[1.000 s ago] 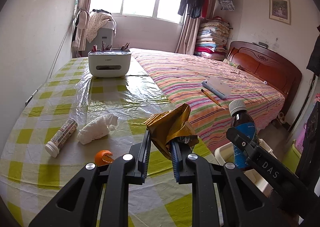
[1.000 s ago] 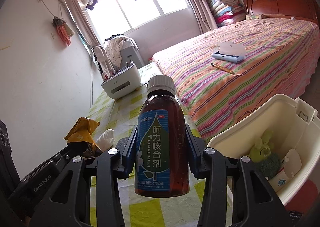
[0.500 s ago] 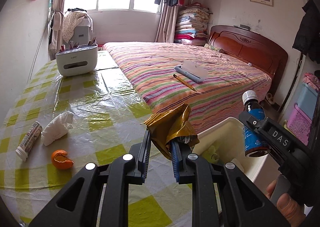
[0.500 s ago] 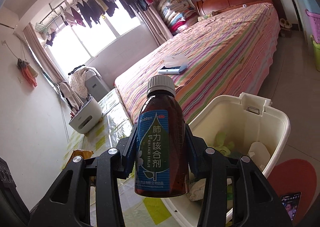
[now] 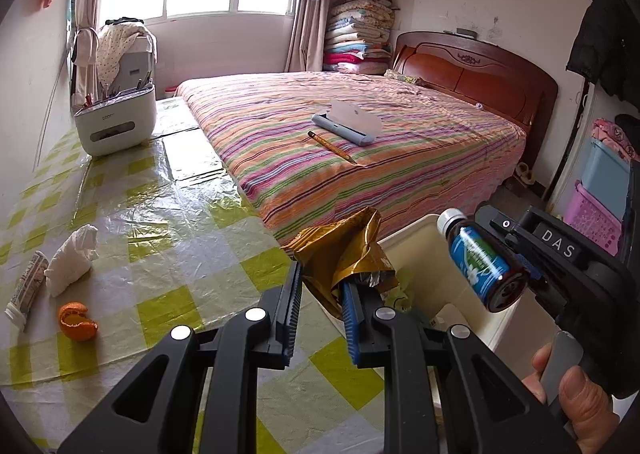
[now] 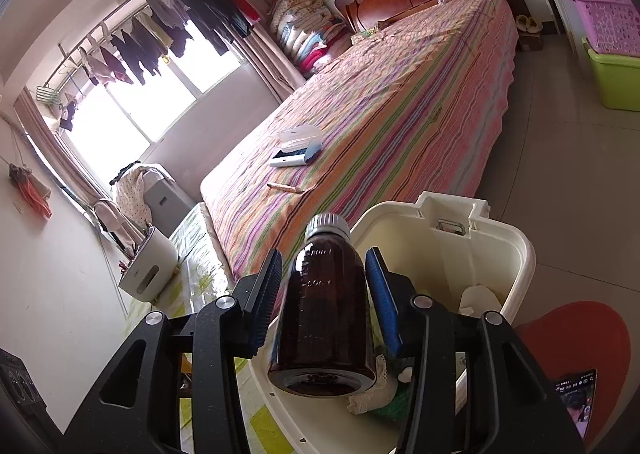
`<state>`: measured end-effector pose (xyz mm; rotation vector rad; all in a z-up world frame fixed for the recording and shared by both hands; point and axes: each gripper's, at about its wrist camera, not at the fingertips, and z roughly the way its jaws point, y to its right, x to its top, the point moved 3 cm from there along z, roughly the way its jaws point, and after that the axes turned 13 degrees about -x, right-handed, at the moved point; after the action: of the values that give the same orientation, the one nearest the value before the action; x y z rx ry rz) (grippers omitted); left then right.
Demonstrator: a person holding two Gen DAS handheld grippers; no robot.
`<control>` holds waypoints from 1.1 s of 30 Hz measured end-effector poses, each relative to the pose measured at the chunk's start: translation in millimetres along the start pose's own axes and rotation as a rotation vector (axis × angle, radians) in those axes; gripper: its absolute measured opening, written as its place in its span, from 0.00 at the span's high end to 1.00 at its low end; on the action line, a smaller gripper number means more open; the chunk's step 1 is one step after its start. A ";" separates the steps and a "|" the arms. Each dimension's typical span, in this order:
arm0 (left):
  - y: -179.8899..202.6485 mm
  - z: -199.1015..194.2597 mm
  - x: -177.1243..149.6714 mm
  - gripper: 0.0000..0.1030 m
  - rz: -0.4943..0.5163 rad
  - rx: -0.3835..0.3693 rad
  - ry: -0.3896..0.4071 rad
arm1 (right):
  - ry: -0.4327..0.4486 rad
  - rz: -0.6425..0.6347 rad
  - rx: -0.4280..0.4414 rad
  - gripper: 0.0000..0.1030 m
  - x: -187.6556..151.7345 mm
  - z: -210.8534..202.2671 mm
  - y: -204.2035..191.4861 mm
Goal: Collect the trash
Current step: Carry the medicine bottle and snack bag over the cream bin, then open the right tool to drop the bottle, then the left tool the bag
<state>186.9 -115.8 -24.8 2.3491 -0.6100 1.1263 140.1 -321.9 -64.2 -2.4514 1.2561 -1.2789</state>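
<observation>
My left gripper [image 5: 320, 274] is shut on a crumpled gold wrapper [image 5: 344, 250], held over the table edge beside the cream bin [image 5: 416, 238]. In the left wrist view a brown medicine bottle [image 5: 480, 266] tilts between the fingers of my right gripper [image 5: 516, 250] above the bin. My right gripper [image 6: 324, 254] is opening. The bottle [image 6: 324, 306] stands between its jaws with a thin gap showing at each pad, directly over the bin [image 6: 516, 250]. Paper and green scraps lie inside the bin.
On the checked tablecloth [image 5: 160, 213] lie a crumpled tissue [image 5: 72, 258], an orange peel [image 5: 78, 316] and a tube [image 5: 26, 290]; a white organiser [image 5: 116, 121] stands at the back. The striped bed [image 5: 360, 157] borders the table. A red mat [image 6: 580, 338] lies by the bin.
Both grippers swung right, from over the table to the bin. The right one rolled and its jaws parted slightly; the bottle's label now faces away. The wrapper stays gripped.
</observation>
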 end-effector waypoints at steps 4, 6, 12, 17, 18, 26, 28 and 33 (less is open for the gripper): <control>-0.4 2.9 -0.5 0.82 0.001 0.001 -0.011 | 0.014 0.010 -0.010 0.38 0.6 -0.9 2.2; -1.5 3.8 -0.6 0.82 -0.007 -0.002 -0.014 | 0.019 0.014 -0.008 0.33 1.0 -0.9 3.3; -0.9 6.7 -1.0 0.82 -0.024 -0.021 -0.021 | 0.113 0.080 0.020 0.29 8.7 -16.3 14.6; 0.0 16.5 0.4 0.82 -0.035 -0.046 -0.031 | 0.213 0.111 0.026 0.25 14.7 -32.5 22.0; 1.2 18.4 0.6 0.82 -0.034 -0.048 -0.032 | 0.219 0.111 0.027 0.24 15.0 -33.4 22.4; 11.1 32.9 2.0 0.82 -0.033 -0.087 -0.054 | 0.219 0.113 0.035 0.24 15.8 -32.2 21.9; 15.9 36.9 1.8 0.79 -0.019 -0.090 -0.062 | 0.228 0.113 0.037 0.24 16.1 -33.7 22.2; 26.6 45.1 -0.7 0.78 0.016 -0.091 -0.079 | 0.233 0.108 0.043 0.24 15.2 -34.5 21.2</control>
<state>198.4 -162.7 -44.9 2.3234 -0.6946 0.9958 106.6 -337.4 -41.5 -2.2227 1.3763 -1.5788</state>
